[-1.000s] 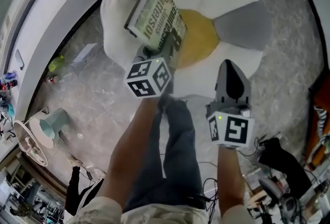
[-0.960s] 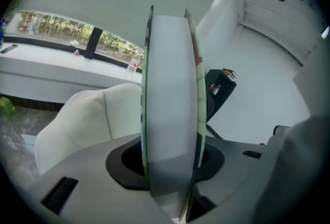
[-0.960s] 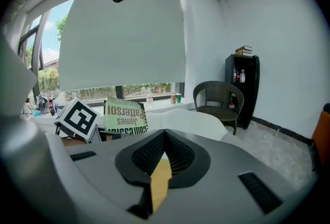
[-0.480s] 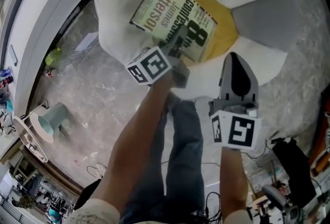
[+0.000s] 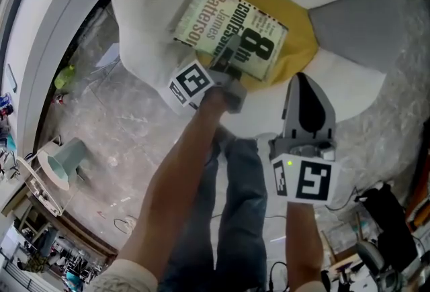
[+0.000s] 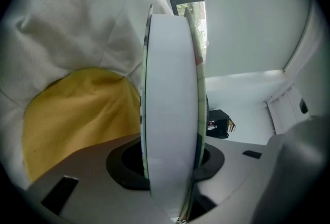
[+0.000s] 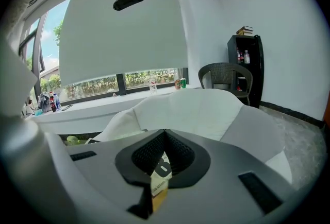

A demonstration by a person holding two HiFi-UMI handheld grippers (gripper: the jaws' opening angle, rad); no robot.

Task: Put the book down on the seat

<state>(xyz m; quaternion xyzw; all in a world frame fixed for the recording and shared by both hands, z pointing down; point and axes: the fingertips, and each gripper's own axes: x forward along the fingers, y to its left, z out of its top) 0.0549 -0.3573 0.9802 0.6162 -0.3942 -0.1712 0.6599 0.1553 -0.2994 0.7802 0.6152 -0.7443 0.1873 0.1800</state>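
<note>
The book point(image 5: 228, 32), a paperback with large black print on a pale green cover, lies nearly flat over the yellow centre point(image 5: 295, 49) of the white flower-shaped seat point(image 5: 148, 15). My left gripper point(image 5: 232, 56) is shut on its near edge. In the left gripper view the book's white page edge point(image 6: 170, 94) stands between the dark pads, with my left gripper point(image 6: 170, 166) clamped on both covers. Whether the book rests on the cushion I cannot tell. My right gripper point(image 5: 304, 82) hovers to the right over a white petal, shut and empty; in its own view the right gripper point(image 7: 165, 133) has its jaw tips meeting.
A grey petal point(image 5: 356, 29) lies at the seat's right. A white curved window ledge point(image 5: 47, 29) runs along the left, with a pale green bin point(image 5: 64, 163) on the stone floor. The person's legs point(image 5: 235, 203) stand before the seat. A black shelf point(image 7: 245, 68) and a wicker chair point(image 7: 224, 79) stand beyond.
Both grippers have sunk toward the seat. The left one rolled, turning the book from tilted to nearly flat and carrying it from the left petal over the yellow centre.
</note>
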